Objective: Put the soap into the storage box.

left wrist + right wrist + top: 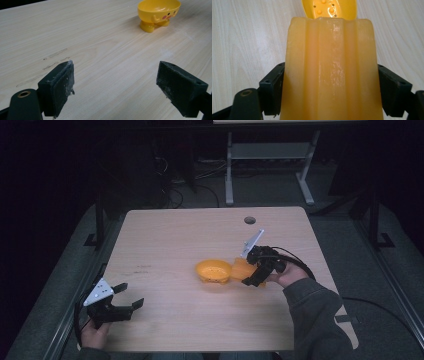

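Right gripper (256,270) jaws pinching ribbed orange cup (329,72), long axis aimed at yellow bowl (214,270) just ahead; left gripper (127,301) spread, well apart from bowl

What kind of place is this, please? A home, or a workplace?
Probably a lab or office workroom, dimly lit. A plain wooden table with a cable hole stands on grey carpet; behind it are another desk's metal legs and loose cables.
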`<state>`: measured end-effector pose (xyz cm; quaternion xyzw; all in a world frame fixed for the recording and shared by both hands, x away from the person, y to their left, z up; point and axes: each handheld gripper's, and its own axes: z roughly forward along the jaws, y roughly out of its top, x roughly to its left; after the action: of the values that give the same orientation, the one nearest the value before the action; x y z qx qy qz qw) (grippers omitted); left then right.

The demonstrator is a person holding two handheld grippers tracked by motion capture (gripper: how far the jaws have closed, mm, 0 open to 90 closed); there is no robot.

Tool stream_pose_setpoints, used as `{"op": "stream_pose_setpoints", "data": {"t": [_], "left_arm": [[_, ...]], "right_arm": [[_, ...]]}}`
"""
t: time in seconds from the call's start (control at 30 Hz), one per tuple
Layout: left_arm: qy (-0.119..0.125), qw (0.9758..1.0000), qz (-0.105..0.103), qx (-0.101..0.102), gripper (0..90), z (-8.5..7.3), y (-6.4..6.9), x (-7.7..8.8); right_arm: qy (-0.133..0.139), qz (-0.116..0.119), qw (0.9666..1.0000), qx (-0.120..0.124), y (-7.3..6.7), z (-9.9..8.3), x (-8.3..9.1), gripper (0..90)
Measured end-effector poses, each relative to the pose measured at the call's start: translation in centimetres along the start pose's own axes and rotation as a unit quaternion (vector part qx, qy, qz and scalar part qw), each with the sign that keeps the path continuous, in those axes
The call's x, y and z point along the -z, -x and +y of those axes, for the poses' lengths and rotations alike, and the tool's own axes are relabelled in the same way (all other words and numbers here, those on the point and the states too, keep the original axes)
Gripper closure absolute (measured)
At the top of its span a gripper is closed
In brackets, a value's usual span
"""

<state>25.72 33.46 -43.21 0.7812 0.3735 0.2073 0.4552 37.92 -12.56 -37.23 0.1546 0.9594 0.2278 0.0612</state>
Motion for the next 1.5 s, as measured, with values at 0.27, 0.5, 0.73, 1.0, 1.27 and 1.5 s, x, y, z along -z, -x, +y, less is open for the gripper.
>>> {"op": "stream_pose_setpoints", "data": {"t": [0.27,0.5,0.73,1.0,1.27,1.5], "left_arm": [[0.0,1.0,0.0,-0.002,14.3,0.0,0.0,0.0],[0.001,1.0,0.0,-0.001,14.3,0.0,0.0,0.0],[0.002,1.0,0.0,0.0,14.3,0.0,0.0,0.0],[0.0,1.0,0.002,-0.002,14.3,0.0,-0.1,0.1],[0.001,1.0,0.002,-0.002,14.3,0.0,-0.1,0.1],[0.002,1.0,0.002,-0.001,14.3,0.0,-0.1,0.0]], "right_arm": [[0.005,0.004,1.0,-0.002,0.2,0.2,-0.1,20.7],[0.006,0.0,0.9999,0.009,0.3,1.1,0.2,20.7],[0.004,0.002,0.9999,0.016,0.4,1.9,0.1,20.7],[0.005,0.007,0.9998,0.02,0.5,2.9,-0.1,20.7],[0.009,0.011,0.9996,0.024,0.7,3.3,-0.3,20.7],[0.001,0.014,0.9996,0.026,0.9,3.7,-0.7,20.7]]}}
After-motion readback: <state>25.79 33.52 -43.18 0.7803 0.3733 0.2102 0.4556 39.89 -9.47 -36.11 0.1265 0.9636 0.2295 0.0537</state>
